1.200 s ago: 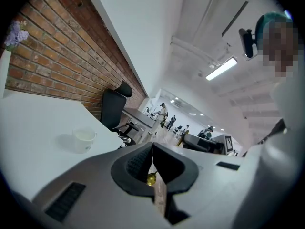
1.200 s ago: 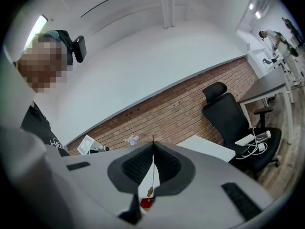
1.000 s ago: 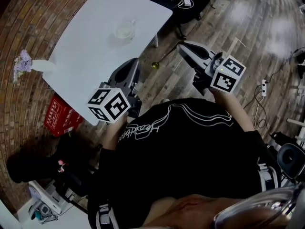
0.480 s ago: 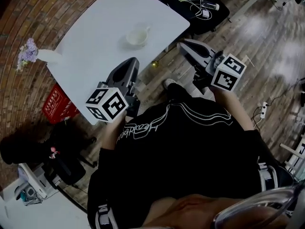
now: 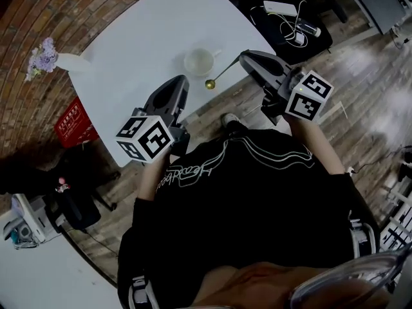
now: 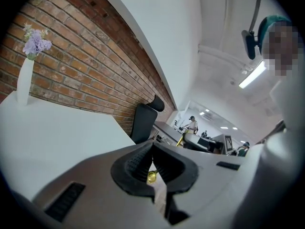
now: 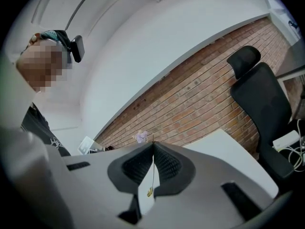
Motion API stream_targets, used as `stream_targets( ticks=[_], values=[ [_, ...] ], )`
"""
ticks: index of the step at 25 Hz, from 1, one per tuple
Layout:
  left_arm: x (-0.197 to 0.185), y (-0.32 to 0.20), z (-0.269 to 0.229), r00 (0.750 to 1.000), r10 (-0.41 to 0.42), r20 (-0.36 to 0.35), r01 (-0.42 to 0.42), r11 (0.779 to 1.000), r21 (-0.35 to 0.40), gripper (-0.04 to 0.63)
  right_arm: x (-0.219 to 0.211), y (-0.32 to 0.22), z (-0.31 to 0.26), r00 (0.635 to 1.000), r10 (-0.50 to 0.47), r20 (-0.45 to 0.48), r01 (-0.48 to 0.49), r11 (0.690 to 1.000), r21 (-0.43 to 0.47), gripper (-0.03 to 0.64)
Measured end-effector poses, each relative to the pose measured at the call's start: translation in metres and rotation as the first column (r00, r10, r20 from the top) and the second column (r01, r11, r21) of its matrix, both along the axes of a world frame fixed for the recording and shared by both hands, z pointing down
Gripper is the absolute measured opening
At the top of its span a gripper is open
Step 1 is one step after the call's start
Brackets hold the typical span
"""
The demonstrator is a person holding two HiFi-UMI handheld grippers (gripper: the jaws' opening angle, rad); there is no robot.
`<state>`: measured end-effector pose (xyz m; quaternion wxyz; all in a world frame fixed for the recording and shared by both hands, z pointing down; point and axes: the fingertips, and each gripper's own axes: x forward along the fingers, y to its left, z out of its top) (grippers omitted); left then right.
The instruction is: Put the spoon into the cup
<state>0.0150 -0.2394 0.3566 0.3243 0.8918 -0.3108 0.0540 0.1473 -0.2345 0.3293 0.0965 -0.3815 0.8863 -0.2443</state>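
A pale cup (image 5: 199, 62) stands on the white table (image 5: 138, 37) near its front edge. My right gripper (image 5: 243, 57) is shut on the handle end of a gold spoon (image 5: 210, 84), whose bowl hangs low just in front of the cup, over the table's edge. In the right gripper view the thin handle runs down from the closed tips to the spoon (image 7: 149, 191) bowl. My left gripper (image 5: 179, 84) is shut with nothing in it, left of the spoon. The spoon (image 6: 151, 176) bowl shows through the gap behind its jaws.
A white vase with purple flowers (image 5: 45, 53) stands at the table's far left corner. A red box (image 5: 73, 124) lies on the floor beside the table. A black chair (image 5: 290, 18) carrying cables and devices sits at the right. The floor is wood planks.
The table and cup have come closer in the head view. The cup now lies right beside the hanging spoon bowl. Both grippers stay shut, the right one holding the spoon throughout.
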Motion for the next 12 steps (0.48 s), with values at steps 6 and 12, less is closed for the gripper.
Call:
stream_targets(
  ticks=[6,12],
  values=[
    [0.001,-0.026,0.008,0.998,-0.069,0.006,0.069,0.997,-0.017,0.005,0.002,-0.043,0.006,0.998,-0.064,-0.006,0.064,0.998,-0.008,0.000],
    [-0.011,-0.043,0.018,0.990,-0.142,0.010,0.142,0.989,-0.037,0.005,-0.010,-0.076,0.010,0.991,-0.133,-0.009,0.133,0.991,-0.011,0.000]
  ],
)
